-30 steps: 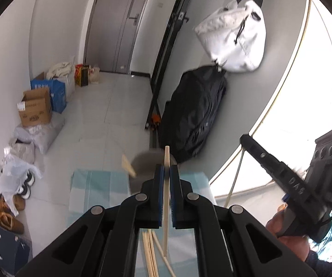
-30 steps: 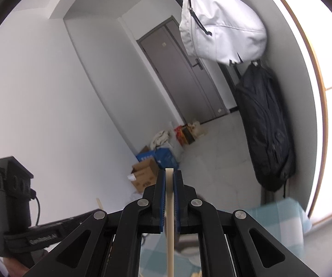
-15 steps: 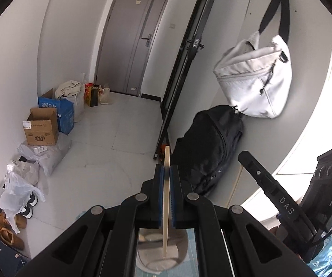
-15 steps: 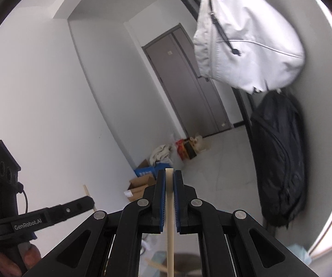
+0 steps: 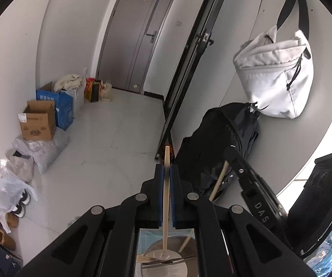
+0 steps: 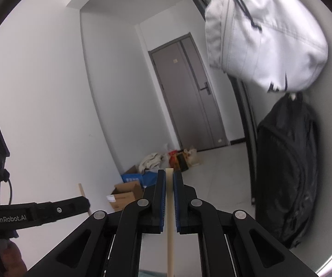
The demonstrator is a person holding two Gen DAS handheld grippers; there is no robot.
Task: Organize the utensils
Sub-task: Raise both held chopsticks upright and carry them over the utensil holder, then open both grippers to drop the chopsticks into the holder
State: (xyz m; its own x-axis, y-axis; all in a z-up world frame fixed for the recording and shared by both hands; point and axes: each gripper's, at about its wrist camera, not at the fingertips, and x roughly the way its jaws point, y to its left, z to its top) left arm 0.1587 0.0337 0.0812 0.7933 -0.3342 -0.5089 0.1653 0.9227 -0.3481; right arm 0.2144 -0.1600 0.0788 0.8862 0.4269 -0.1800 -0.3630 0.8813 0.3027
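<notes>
My left gripper (image 5: 166, 169) is shut on a pale wooden chopstick (image 5: 166, 198) held upright; its lower end hangs over a round metal cup (image 5: 166, 260) holding other wooden sticks. My right gripper (image 6: 169, 175) is shut on another pale wooden chopstick (image 6: 170, 226), also upright. In the left wrist view the right gripper (image 5: 251, 184) is close on the right with its chopstick (image 5: 219, 182) sticking out. In the right wrist view the left gripper (image 6: 50, 210) is at the lower left with its chopstick end (image 6: 82, 190) showing.
Both views point up across a hallway with a grey door (image 5: 136, 34). A white bag (image 5: 276, 78) and a black backpack (image 5: 223, 145) hang on the wall at right. Cardboard boxes (image 5: 39, 120), bags and shoes line the left wall. A blue checked cloth (image 5: 147, 236) lies under the cup.
Both grippers have tilted upward with their chopsticks still held; the table and cloth have dropped almost out of view. The metal cup now sits under the left chopstick.
</notes>
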